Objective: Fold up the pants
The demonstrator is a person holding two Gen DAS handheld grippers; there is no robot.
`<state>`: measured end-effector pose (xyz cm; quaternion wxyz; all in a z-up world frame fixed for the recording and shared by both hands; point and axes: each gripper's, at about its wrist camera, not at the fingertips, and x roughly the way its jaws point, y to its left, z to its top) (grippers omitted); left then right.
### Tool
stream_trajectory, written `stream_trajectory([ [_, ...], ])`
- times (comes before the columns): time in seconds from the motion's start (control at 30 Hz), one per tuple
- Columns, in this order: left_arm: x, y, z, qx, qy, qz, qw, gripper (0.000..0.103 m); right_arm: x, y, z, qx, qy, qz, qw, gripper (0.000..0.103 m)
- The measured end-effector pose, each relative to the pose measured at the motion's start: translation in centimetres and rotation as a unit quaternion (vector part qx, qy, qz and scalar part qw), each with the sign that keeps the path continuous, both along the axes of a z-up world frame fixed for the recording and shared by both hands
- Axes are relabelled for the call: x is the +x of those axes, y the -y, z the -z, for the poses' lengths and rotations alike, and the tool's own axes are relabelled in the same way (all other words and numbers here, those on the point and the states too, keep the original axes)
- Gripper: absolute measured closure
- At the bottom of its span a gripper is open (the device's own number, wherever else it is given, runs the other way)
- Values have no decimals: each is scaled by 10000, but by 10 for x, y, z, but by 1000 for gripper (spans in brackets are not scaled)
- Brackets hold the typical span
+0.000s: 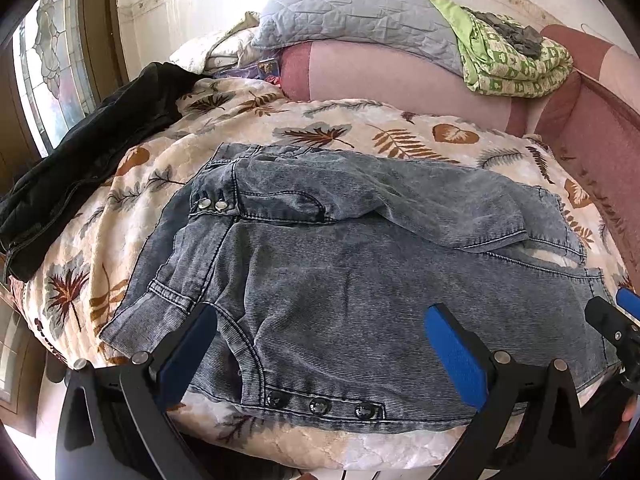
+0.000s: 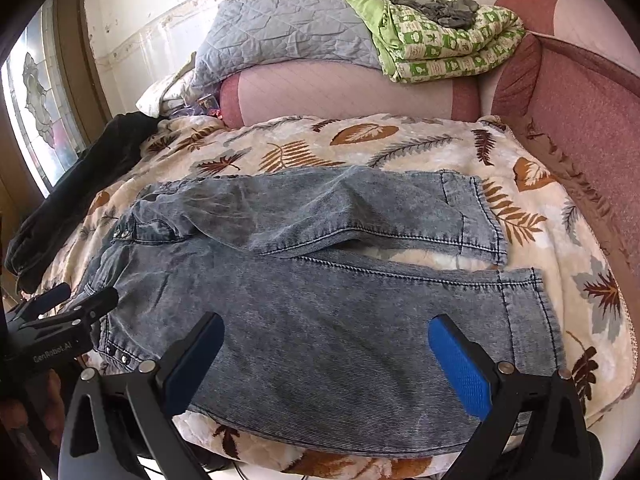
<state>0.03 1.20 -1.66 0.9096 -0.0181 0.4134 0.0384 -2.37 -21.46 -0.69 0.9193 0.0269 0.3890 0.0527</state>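
Grey-blue denim pants (image 1: 340, 264) lie spread on a leaf-print blanket (image 1: 360, 128), waist to the left, legs to the right. The far leg is bunched and lies partly over the near one. In the right wrist view the pants (image 2: 340, 320) show both leg hems at the right. My left gripper (image 1: 320, 344) is open and empty, above the near waist edge by the row of buttons (image 1: 320, 405). My right gripper (image 2: 326, 354) is open and empty, above the near leg. Each gripper shows in the other's view: the right one (image 1: 612, 312) and the left one (image 2: 76, 300).
A black garment (image 1: 88, 160) lies at the blanket's left edge. A grey quilted pillow (image 1: 360, 12) and a green patterned blanket (image 1: 516, 60) rest on the pink sofa back (image 1: 400, 80). The sofa arm (image 2: 580, 120) rises at right. A window (image 1: 52, 72) is at left.
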Motion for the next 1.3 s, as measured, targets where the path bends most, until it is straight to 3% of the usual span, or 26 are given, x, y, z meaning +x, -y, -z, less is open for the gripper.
stream_trajectory([
  [0.1, 2, -6, 0, -42, -45, 40, 10000, 0, 1, 16, 4, 122, -134, 52, 9998, 0],
  [0.2, 7, -28, 4, -331, -183, 13, 9993, 0, -2, 51, 4, 191, -291, 214, 9992, 0],
  [0.37, 22, -90, 18, -574, -457, -571, 9957, 0, 7, 140, 7, 187, -676, 884, 9936, 0],
  [0.5, 33, -128, 31, -475, -699, -1038, 9910, 0, 41, 201, 21, 482, -1126, 1130, 9860, 0],
  [0.67, 40, -129, 51, -242, -906, -967, 9909, 0, 89, 218, 49, 358, -1577, 1201, 9795, 3],
  [0.7, 41, -127, 56, -188, -961, -937, 9908, 0, 98, 218, 58, 324, -1691, 1183, 9779, 5],
  [0.77, 40, -124, 62, -108, -987, -866, 9913, 0, 104, 217, 66, 234, -1764, 1173, 9770, 31],
  [0.8, 39, -124, 62, -91, -937, -854, 9919, 0, 107, 216, 70, 113, -1793, 1197, 9764, 36],
  [0.93, 26, -135, 39, -160, -424, -1014, 9938, 0, 108, 207, 72, -281, -1783, 1094, 9775, 38],
  [1.03, 26, -157, 28, -178, -370, -1155, 9925, 0, 109, 207, 72, -302, -1819, 1023, 9775, 42],
  [1.1, 28, -177, 29, -179, -532, -1324, 9896, 0, 111, 205, 70, -420, -1795, 978, 9780, 51],
  [1.17, 33, -190, 36, -204, -775, -1402, 9869, 1, 114, 200, 67, -627, -1731, 985, 9780, 70],
  [1.2, 36, -195, 43, -214, -949, -1359, 9859, 10, 115, 198, 65, -766, -1719, 972, 9773, 74],
  [1.23, 38, -195, 48, -221, -1077, -1278, 9857, 19, 115, 197, 63, -825, -1685, 958, 9776, 88],
  [1.27, 41, -194, 55, -212, -1225, -1203, 9849, 42, 116, 195, 59, -863, -1647, 934, 9781, 89],
  [1.3, 42, -192, 61, -224, -1372, -1126, 9839, 48, 118, 194, 55, -939, -1600, 915, 9784, 89],
])
